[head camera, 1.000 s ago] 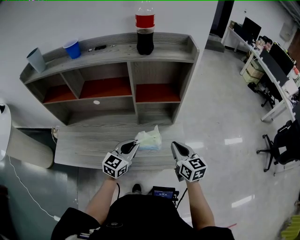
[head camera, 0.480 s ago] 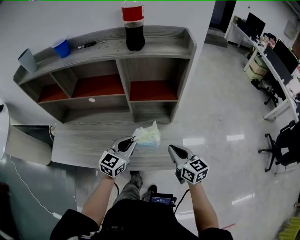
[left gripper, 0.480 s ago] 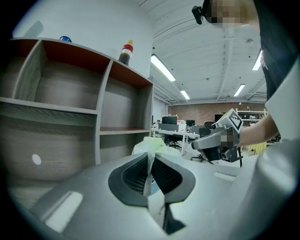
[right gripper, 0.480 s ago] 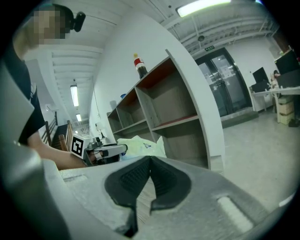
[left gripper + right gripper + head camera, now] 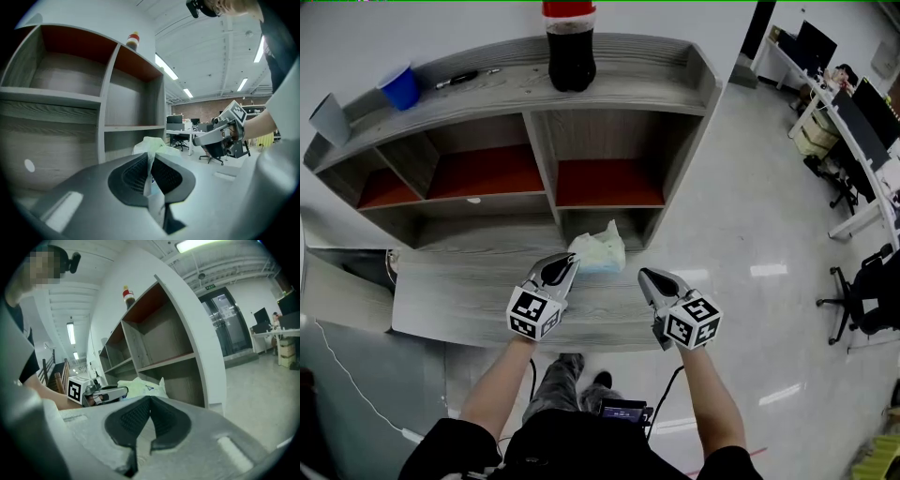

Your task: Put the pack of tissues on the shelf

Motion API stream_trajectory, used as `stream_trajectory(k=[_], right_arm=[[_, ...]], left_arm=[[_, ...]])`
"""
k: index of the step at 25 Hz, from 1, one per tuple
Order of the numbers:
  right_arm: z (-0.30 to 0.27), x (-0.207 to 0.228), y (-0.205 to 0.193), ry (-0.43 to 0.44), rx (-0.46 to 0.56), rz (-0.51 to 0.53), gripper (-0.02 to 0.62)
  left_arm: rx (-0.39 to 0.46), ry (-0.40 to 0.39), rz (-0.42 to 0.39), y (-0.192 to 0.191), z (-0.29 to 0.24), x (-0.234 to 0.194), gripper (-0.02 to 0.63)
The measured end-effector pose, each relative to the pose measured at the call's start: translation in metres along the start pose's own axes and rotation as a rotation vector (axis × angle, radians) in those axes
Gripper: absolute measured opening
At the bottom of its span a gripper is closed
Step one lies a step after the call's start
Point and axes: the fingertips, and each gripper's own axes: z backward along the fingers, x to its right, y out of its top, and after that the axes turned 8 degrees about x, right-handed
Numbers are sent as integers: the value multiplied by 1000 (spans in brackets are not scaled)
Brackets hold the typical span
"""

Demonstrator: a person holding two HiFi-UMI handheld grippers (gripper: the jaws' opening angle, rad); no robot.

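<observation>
The shelf (image 5: 539, 141) stood at the back of the bench (image 5: 450, 300), with a bottle (image 5: 570, 56) on top and a cup (image 5: 398, 87) to its left. The pack of tissues (image 5: 600, 251) was before the lower right compartment, at the left tool's (image 5: 561, 272) tip, with the right tool (image 5: 649, 279) beside it.

Head view: overhead, steeply down on shelf (image 5: 628, 80), left gripper (image 5: 565, 266), right gripper (image 5: 646, 276). Gripper views: low, near-level, along own jaws, close to shelf, each catching the other gripper. Shared throughout: pack of tissues (image 5: 600, 251), shelf.
</observation>
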Motion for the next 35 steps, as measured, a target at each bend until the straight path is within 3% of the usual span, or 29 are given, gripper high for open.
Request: stream_trajectory(k=[15, 35], right_arm=[[-54, 59, -47, -101, -9, 9, -2], [-91, 87, -90, -128, -22, -12, -2]], left_arm=[[-24, 55, 17, -81, -60, -33, 12], [-94, 132, 24, -148, -106, -55, 12]])
